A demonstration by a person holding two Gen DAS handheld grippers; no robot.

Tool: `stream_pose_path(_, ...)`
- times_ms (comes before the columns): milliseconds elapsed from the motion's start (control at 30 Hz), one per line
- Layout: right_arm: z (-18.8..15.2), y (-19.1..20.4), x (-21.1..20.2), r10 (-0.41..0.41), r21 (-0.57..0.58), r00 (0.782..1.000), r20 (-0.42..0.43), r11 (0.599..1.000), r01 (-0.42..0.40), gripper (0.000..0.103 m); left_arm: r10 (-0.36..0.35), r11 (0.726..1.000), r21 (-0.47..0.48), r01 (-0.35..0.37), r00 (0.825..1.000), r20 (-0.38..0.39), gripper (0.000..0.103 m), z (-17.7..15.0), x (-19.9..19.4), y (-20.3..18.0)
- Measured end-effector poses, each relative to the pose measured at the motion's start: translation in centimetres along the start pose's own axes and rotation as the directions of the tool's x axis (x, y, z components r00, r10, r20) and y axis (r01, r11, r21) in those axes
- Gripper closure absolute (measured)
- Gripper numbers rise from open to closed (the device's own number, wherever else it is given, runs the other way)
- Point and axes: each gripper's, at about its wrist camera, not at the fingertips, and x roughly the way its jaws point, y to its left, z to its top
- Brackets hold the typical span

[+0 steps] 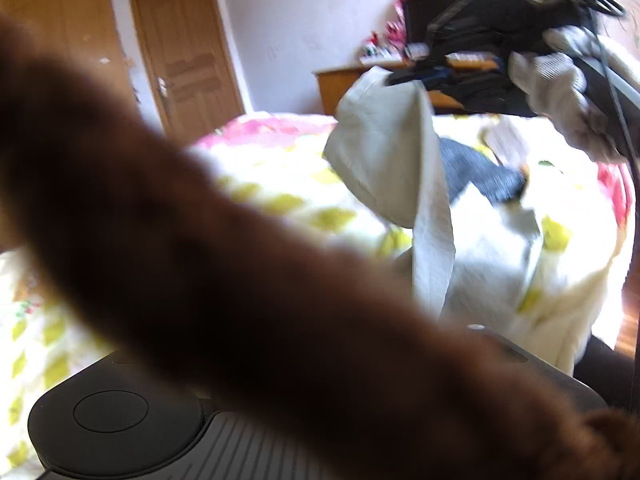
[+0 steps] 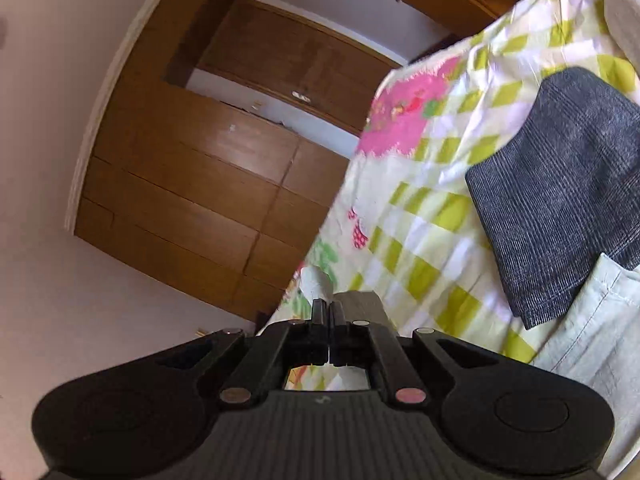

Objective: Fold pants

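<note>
- Pants (image 1: pixel 384 160): pale, hanging off right gripper (image 1: pixel 404 78), lower part bunched on bed (image 1: pixel 280 176).
- Right gripper: jaws closed; left-wrist view shows cloth pinched.
- Left gripper: fingers hidden by brown sleeve (image 1: pixel 200 260), can't tell state.
- Grey garment (image 2: pixel 560 192) on bed.

Foreground: blurred brown sleeve (image 1: pixel 224 248) hides left gripper's jaws.
Far right: right gripper (image 1: pixel 404 78) lifting pale pants (image 1: pixel 384 152) above bed (image 1: pixel 276 176).
</note>
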Motion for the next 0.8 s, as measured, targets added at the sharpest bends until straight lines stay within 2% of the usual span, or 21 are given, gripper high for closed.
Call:
stream_pose_path(67, -0.9, -0.8, -2.3, -0.039, 0.014, 0.998, 0.047, 0.999, 0.038, 0.083, 0.009, 1.0, 0.001, -0.009, 0.999, 0.037, 0.044, 0.6, -0.5, 0.1)
stream_pose_path(133, -2.2, -3.3, -4.1, -0.167, 0.022, 0.983, 0.071, 0.986, 0.166, 0.083, -0.013, 1.0, 0.008, 0.012, 0.999, 0.038, 0.042, 0.3, 0.1, -0.7)
stream_pose_path(167, -2.7, -4.7, -4.7, -0.23, 0.037, 0.97, 0.074, 0.973, 0.228, 0.083, -0.031, 0.999, 0.016, 0.03, 0.999, 0.016, 0.042, -0.1, 0.8, -1.3)
stream_pose_path(233, -3.4, -8.9, -6.1, -0.364, 0.136, 0.93, 0.06, 0.926, 0.353, 0.083, -0.069, 0.997, 0.034, 0.071, 0.996, -0.051, 0.042, -1.4, 2.4, -2.9)
stream_pose_path(333, -4.0, -13.4, -8.3, -0.444, 0.252, 0.895, 0.03, 0.87, 0.423, 0.083, -0.129, 0.987, 0.083, 0.141, 0.983, -0.134, 0.042, -3.5, 3.7, -5.7)
stream_pose_path(400, -3.8, -14.0, -8.8, -0.437, 0.254, 0.899, 0.041, 0.874, 0.413, 0.083, -0.141, 0.978, 0.129, 0.161, 0.978, -0.155, 0.042, -4.3, 3.7, -7.1)
stream_pose_path(533, -2.7, -12.8, -8.4, -0.418, 0.171, 0.906, 0.068, 0.899, 0.402, 0.083, -0.147, 0.974, 0.148, 0.172, 0.975, -0.168, 0.042, -4.1, 4.0, -7.6)
stream_pose_path(733, -3.2, -11.8, -9.0, -0.432, 0.1, 0.897, 0.098, 0.901, 0.423, 0.083, -0.126, 0.975, 0.161, 0.153, 0.978, -0.166, 0.042, -3.6, 4.0, -7.4)
stream_pose_path(800, -3.3, -11.7, -8.8, -0.445, 0.043, 0.892, 0.076, 0.895, 0.443, 0.082, -0.128, 0.973, 0.166, 0.157, 0.977, -0.172, 0.042, -3.7, 4.1, -7.6)
